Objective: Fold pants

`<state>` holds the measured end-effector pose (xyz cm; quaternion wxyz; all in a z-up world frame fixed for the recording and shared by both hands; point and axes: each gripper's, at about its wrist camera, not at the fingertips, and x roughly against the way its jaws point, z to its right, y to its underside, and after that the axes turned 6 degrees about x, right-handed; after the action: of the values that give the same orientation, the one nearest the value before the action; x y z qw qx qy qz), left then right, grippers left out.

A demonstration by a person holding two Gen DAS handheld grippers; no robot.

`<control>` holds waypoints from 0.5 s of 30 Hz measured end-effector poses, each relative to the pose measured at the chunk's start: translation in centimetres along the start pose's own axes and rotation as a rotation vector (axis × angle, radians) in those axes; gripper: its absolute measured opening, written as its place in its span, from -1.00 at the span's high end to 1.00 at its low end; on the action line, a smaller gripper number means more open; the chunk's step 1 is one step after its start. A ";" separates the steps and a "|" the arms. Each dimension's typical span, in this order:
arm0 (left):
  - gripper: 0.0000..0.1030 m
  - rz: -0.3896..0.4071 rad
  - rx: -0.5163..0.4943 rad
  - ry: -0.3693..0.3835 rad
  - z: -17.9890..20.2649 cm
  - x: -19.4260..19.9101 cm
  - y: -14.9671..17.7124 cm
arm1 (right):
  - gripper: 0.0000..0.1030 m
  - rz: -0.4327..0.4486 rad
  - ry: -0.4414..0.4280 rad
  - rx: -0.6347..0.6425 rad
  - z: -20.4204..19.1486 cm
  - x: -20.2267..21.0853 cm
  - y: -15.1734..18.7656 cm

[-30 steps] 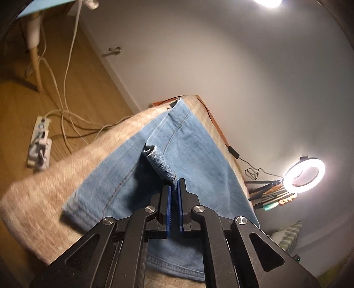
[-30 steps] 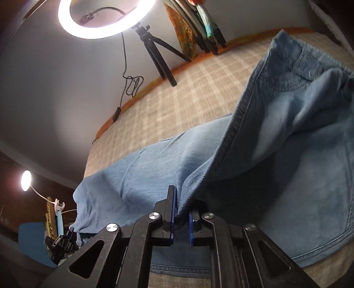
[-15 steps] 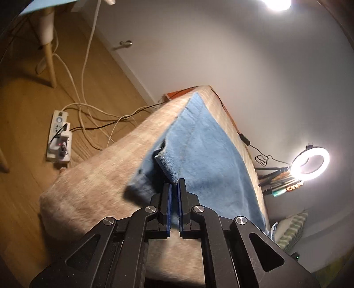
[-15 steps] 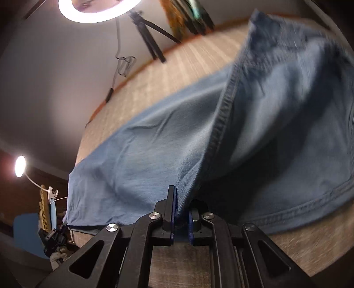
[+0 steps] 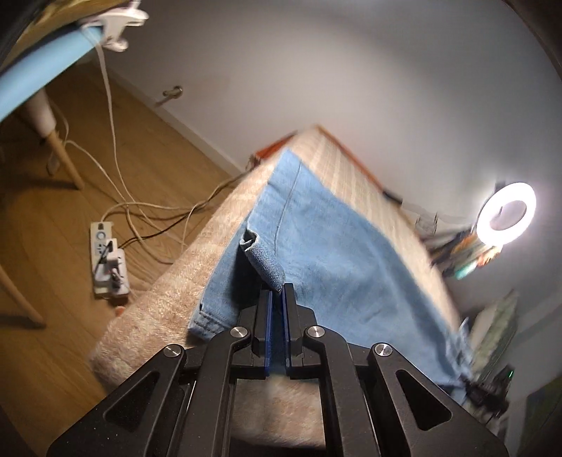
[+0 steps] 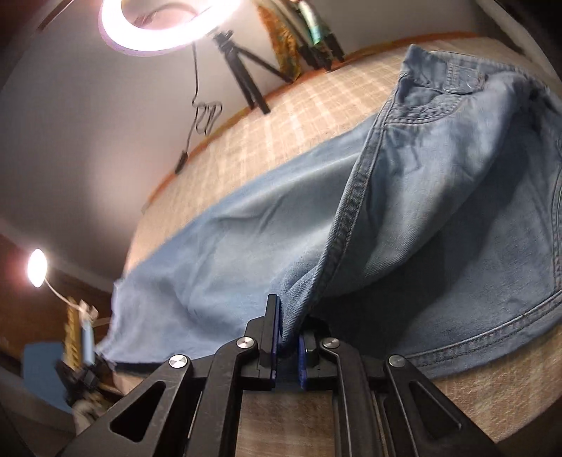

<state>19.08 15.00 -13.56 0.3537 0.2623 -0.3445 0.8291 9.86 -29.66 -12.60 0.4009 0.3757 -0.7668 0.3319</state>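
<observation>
Light blue denim pants (image 5: 337, 239) lie stretched along a beige checked bed (image 5: 168, 298). My left gripper (image 5: 278, 291) is shut on the hem end of a leg, which curls up as a small fold above the jaws. In the right wrist view the pants (image 6: 439, 197) spread from the waistband and pocket at the upper right down to the leg at the lower left. My right gripper (image 6: 289, 316) is shut on a side seam that rises from the jaws in a tented ridge.
A ring light on a tripod (image 6: 168, 24) stands at the bed's far edge by the wall. A power strip (image 5: 105, 260) with white cables lies on the wooden floor beside the bed. A blue chair (image 5: 31, 81) stands at the left.
My left gripper has lifted and rolled with the hem, so the leg end now hangs at the bed's edge. The right gripper has shifted sideways, drawing the seam taut.
</observation>
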 end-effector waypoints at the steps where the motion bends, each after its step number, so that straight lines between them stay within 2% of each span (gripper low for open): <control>1: 0.90 -0.011 -0.024 -0.016 0.1 0.1 0.1 | 0.88 -0.012 0.005 -0.002 0.2 -0.3 0.2; 3: 0.83 -0.020 -0.095 -0.053 0.9 0.5 0.2 | 0.86 -0.033 -0.013 -0.034 1.0 -0.7 0.5; 5: 0.78 -0.014 -0.162 -0.102 1.7 1.2 0.4 | 0.74 -0.066 -0.027 -0.054 1.7 -1.0 0.7; 9: 0.63 0.030 -0.248 -0.125 3.6 3.4 0.3 | 0.31 -0.068 0.013 -0.003 1.8 0.2 0.7; 12: 0.62 0.058 -0.311 -0.098 6.3 4.2 0.4 | 0.28 -0.029 0.027 0.021 2.0 2.6 -0.1; 15: 0.47 0.039 -0.380 -0.050 9.4 3.4 1.0 | 0.19 0.046 0.071 0.042 2.4 5.5 -2.0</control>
<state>18.09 8.73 -5.76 0.3720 0.2045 -0.5085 0.7491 8.49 -34.34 -8.49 0.4121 0.3541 -0.7536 0.3700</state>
